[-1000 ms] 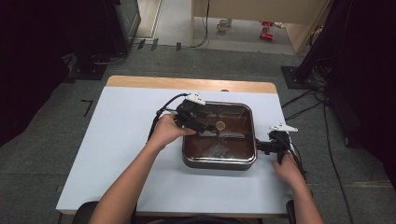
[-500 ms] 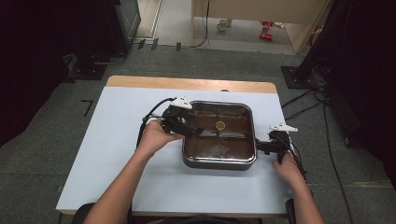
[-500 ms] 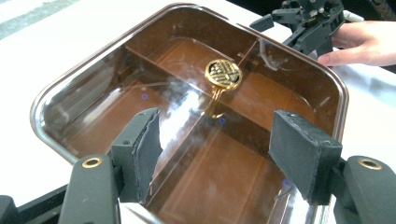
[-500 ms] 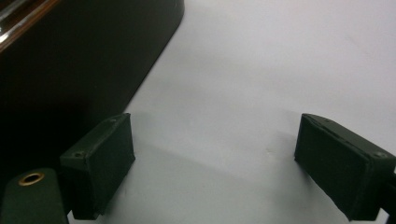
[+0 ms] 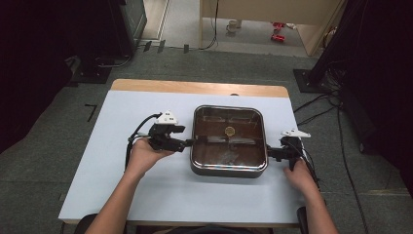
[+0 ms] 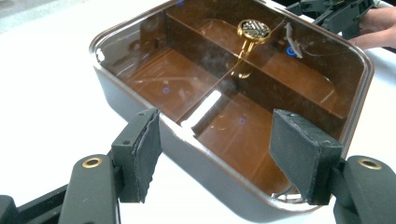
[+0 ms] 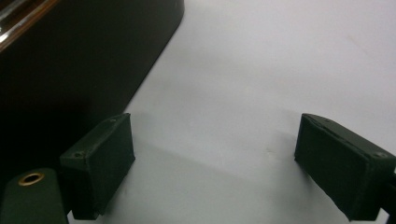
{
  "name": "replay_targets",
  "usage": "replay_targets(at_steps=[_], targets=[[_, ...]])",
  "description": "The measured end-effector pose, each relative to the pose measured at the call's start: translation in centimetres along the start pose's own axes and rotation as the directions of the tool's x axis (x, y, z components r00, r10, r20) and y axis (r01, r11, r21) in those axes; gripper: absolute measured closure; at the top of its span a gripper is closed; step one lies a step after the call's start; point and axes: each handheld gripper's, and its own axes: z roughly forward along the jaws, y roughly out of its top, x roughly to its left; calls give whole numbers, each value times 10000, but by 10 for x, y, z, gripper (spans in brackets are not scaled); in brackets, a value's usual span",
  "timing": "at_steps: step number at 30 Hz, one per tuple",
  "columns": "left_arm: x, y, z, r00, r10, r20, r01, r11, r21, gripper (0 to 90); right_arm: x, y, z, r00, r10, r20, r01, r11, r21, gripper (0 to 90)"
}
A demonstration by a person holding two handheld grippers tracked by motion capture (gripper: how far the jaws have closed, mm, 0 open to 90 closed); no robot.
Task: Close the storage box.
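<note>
Both tools gape wide, empty, flanking the pan (image 5: 229,168): left tool (image 6: 215,154), right tool (image 7: 215,163).

Pan (image 5: 229,168) on table (image 5: 117,185), between tongs.

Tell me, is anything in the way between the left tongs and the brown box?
Nothing visible is. The left tongs stand open right at the near wall of the brown box, with only bare white table around them.

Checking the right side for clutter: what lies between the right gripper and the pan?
Nothing: in the right gripper view, bare white table separates the open right gripper from the dark square glass-lidded pan.
</note>
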Motion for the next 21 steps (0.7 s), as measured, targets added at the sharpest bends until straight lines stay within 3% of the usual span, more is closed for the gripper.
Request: replay_targets(at_steps=[3, 4, 10, 21], targets=[[0, -7, -3, 9996, -24, -278, 23, 10000, -24, 334, 0, 0, 0, 10000, -2, 3, 2, 10000, -1, 113], [-1, -13, -6, 9982, 8, -604, -6, 10000, 36, 326, 0, 0, 0, 10000, 1, 2, -1, 10000, 1, 113], [0, -31, -10, 9959, -290, -857, 296, 9995, 55, 327, 0, 0, 0, 10000, 4, 0, -4, 10000, -2, 113], [-1, -61, -19, 9838, -594, -1690, 568, 9982, -203, 294, 0, 0, 0, 10000, -4, 5, 4, 10000, 12, 113]])
